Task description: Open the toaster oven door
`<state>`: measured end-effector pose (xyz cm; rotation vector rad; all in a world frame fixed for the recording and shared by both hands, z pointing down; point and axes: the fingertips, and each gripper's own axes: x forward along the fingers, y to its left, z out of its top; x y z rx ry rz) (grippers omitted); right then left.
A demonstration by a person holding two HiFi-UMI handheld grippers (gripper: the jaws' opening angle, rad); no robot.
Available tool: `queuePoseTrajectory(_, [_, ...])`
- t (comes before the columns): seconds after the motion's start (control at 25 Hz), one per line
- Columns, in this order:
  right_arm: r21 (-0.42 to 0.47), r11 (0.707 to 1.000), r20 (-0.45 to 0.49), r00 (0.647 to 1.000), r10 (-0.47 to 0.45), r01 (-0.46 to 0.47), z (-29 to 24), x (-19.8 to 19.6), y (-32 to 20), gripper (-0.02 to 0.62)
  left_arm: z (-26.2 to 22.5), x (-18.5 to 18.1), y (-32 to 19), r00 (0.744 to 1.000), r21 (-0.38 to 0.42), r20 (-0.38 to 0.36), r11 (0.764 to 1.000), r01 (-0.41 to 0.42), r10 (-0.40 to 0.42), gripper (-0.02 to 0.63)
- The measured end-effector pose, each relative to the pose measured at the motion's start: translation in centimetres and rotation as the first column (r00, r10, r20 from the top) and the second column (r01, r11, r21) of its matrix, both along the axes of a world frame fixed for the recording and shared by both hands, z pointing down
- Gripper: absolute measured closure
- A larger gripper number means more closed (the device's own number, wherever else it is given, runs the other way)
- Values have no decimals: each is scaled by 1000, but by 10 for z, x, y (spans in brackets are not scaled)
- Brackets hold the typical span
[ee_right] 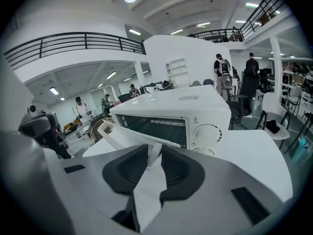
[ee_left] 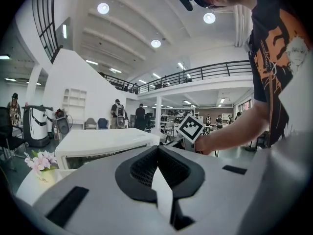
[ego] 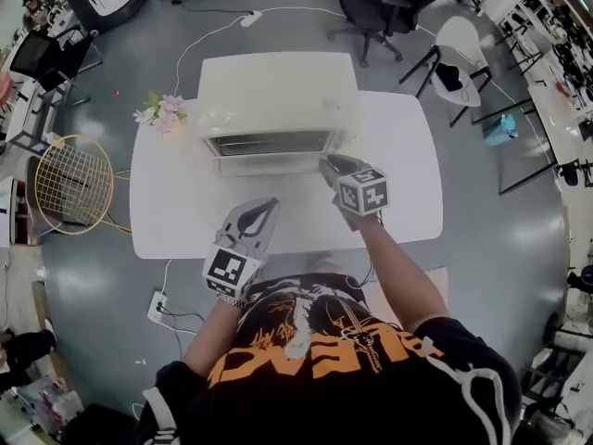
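A white toaster oven (ego: 278, 95) stands at the back of the white table (ego: 176, 216). Its glass door (ego: 269, 162) hangs partly open, tilted out toward me. My right gripper (ego: 331, 165) is at the door's right end, shut on the door's top edge. The right gripper view shows the white door (ee_right: 124, 137) running between the pads of my right gripper (ee_right: 152, 155), with the dark oven opening (ee_right: 156, 126) and a knob (ee_right: 208, 131) behind. My left gripper (ego: 262, 209) hovers over the table in front of the oven. In its own view, my left gripper (ee_left: 157, 153) is shut on nothing.
A small pot of pink flowers (ego: 162, 111) sits at the table's back left corner, beside the oven. A round wire frame (ego: 74, 184) leans by the table's left side. Office chairs (ego: 380, 12) stand behind. A power strip (ego: 157, 306) and cable lie on the floor.
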<state>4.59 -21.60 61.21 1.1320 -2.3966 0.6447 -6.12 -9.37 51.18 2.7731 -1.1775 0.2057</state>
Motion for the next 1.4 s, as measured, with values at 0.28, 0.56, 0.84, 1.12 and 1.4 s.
queuePoseTrajectory(0.28, [29, 1000, -32, 999, -1, 2, 11, 3, 25, 495, 18, 11, 8, 1000, -47, 12, 999, -27, 28, 584])
queuePoseTrajectory(0.56, [22, 1000, -50, 999, -4, 5, 28, 3, 49, 495, 16, 10, 6, 999, -52, 10, 998, -32, 32, 584])
queuePoseTrajectory(0.84, [-45, 999, -41, 999, -5, 4, 58, 7, 79, 497, 21, 10, 8, 1000, -64, 9, 998, -18, 19, 584])
queuePoseTrajectory(1.12, [-196, 981, -59, 998, -10, -2, 116, 10, 115, 497, 19, 13, 15, 999, -66, 15, 997, -30, 31, 584])
queuePoseTrajectory(1.4, [-314, 949, -114, 992, -48, 10, 166, 14, 138, 508, 28, 6, 19, 1000, -89, 23, 996, -11, 14, 584])
